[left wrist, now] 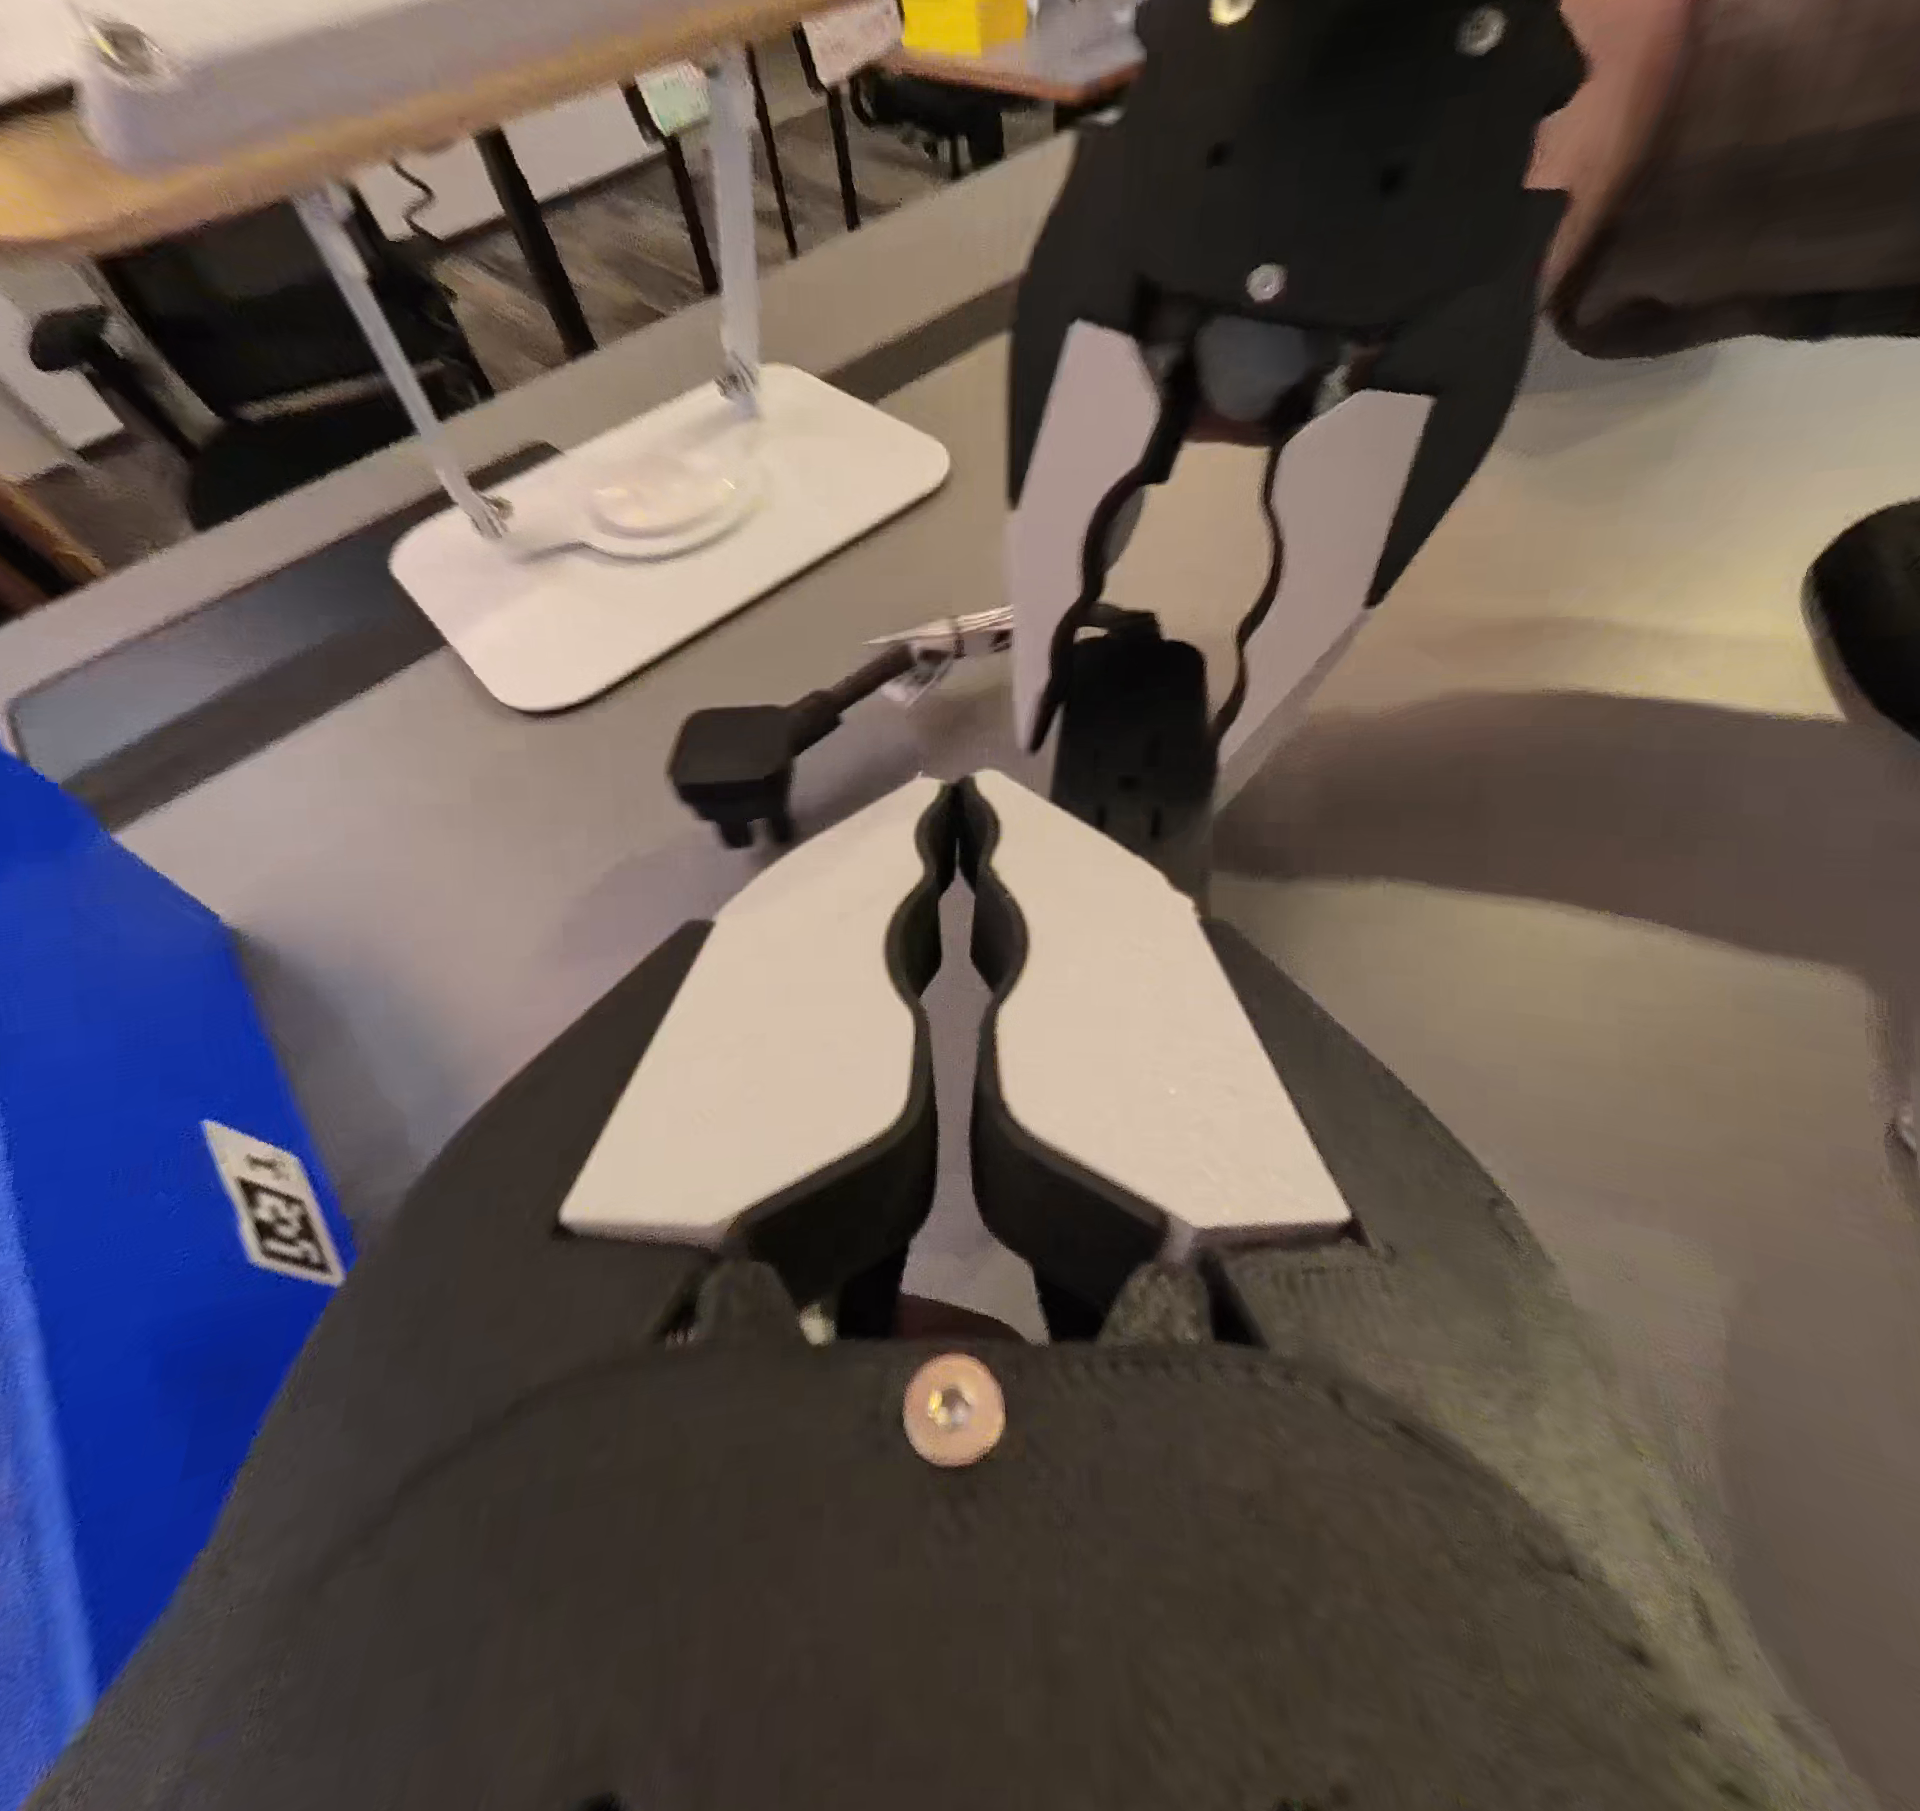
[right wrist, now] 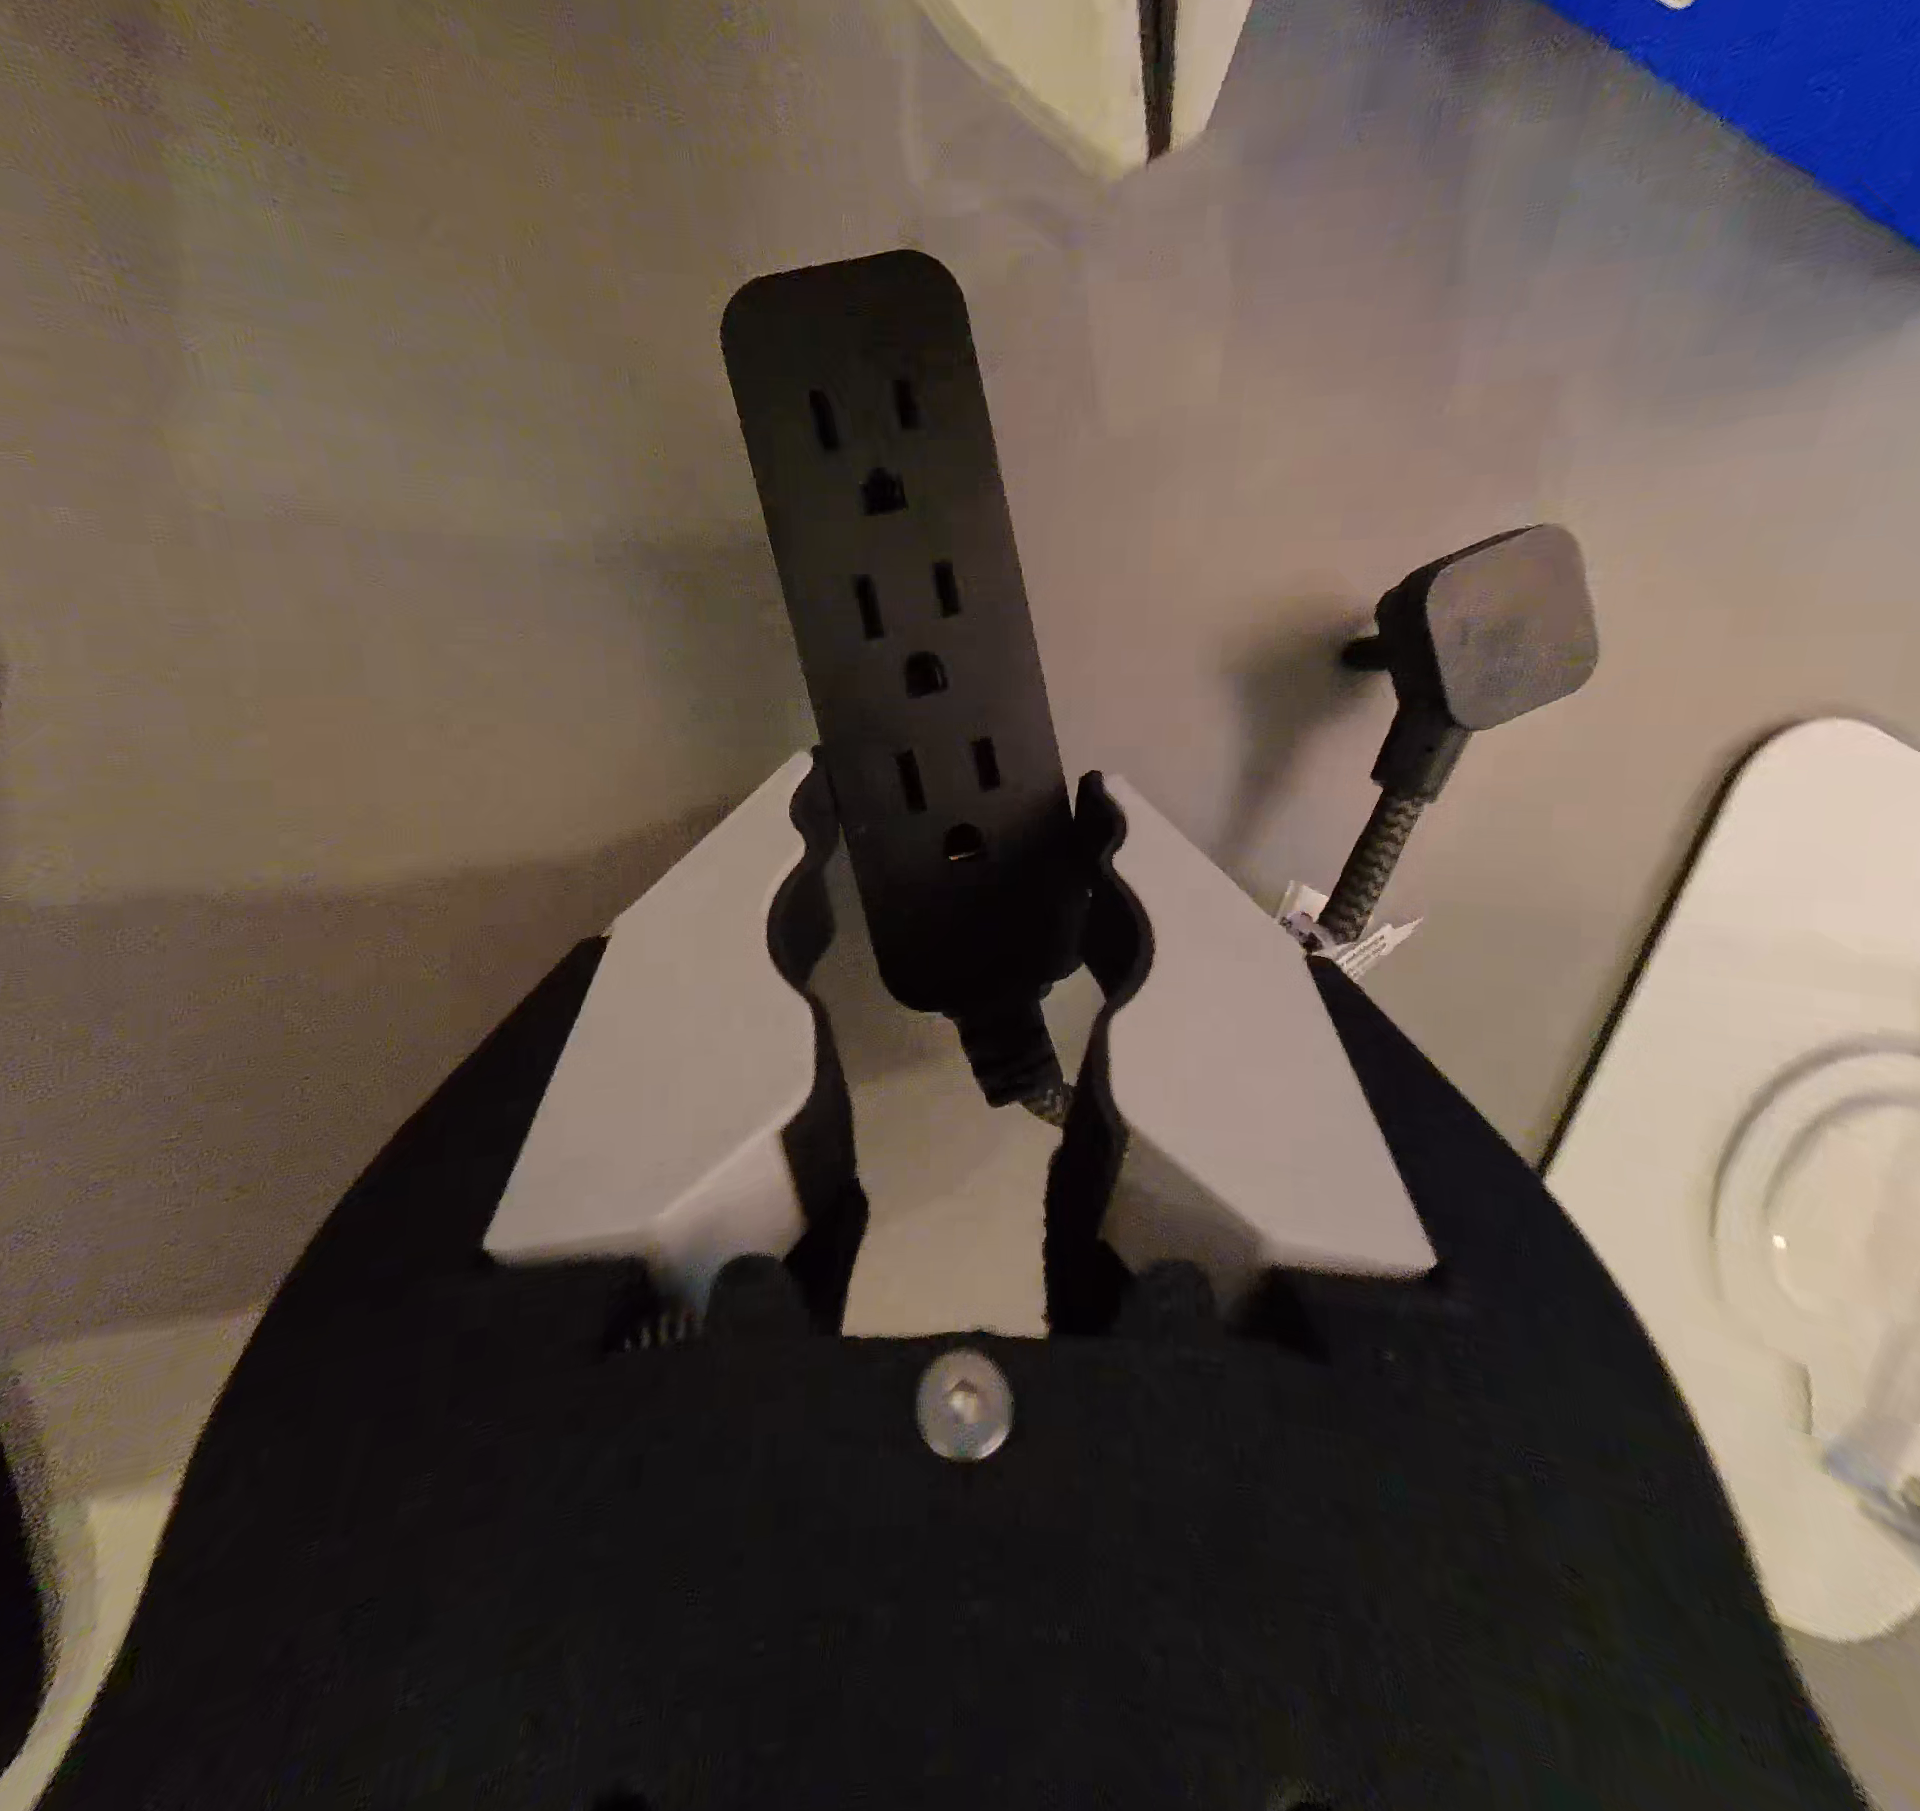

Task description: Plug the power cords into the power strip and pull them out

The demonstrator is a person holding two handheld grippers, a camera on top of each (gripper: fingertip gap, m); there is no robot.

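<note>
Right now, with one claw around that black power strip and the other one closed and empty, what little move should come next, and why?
Probably the left gripper should open and reach for the plug. Its fingers are closed on nothing, while the plug lies loose on the table beside the power strip, whose three sockets are empty. The right gripper already grips the strip's cord end.
</note>
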